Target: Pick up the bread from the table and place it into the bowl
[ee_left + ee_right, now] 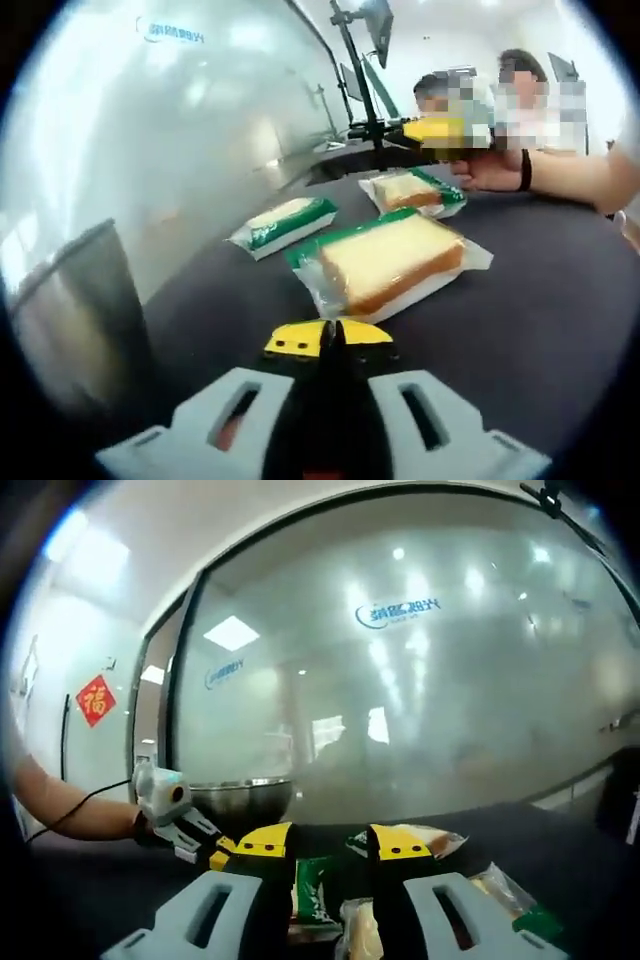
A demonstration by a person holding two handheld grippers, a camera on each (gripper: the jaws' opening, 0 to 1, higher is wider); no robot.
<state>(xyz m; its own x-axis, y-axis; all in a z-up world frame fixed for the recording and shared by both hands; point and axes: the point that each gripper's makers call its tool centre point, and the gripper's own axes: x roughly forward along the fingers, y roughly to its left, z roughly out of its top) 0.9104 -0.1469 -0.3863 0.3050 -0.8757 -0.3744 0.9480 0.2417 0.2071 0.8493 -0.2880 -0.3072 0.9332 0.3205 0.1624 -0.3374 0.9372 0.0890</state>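
Bread, three wrapped slices, dark table point(560, 330).

Left gripper point(328, 340): I read its yellow-tipped jaws as pressed together, nothing between them, low over the table.

Item 1, nearest wrapped bread slice point(390, 262): clear bag with green edging, lying flat just ahead of my left jaws and a little to their right, not touching them.

Item 2, second bread pack point(285, 224): ahead and left of the left jaws, past item 1, flat on the table, green band facing up.

Item 3, third bread pack point(412, 192): farther ahead and right, beyond item 1, apart from both others.

Right gripper point(437, 132): seen in the left gripper view far ahead, past item 3, held by a person's hand point(490, 170).

Right gripper point(322, 846), own view: jaws parted with a clear gap; a green-printed bread wrapper point(312, 892) lies in the gap below the tips. I cannot tell whether the jaws touch it. More wrapped bread point(490, 890) lies just right of the right jaw.

Metal bowl point(243, 802): beyond and left of the right jaws, on the table, against the frosted glass wall point(420, 700).

Left gripper point(178, 820) in the right gripper view: left of the jaws, in front of the bowl.
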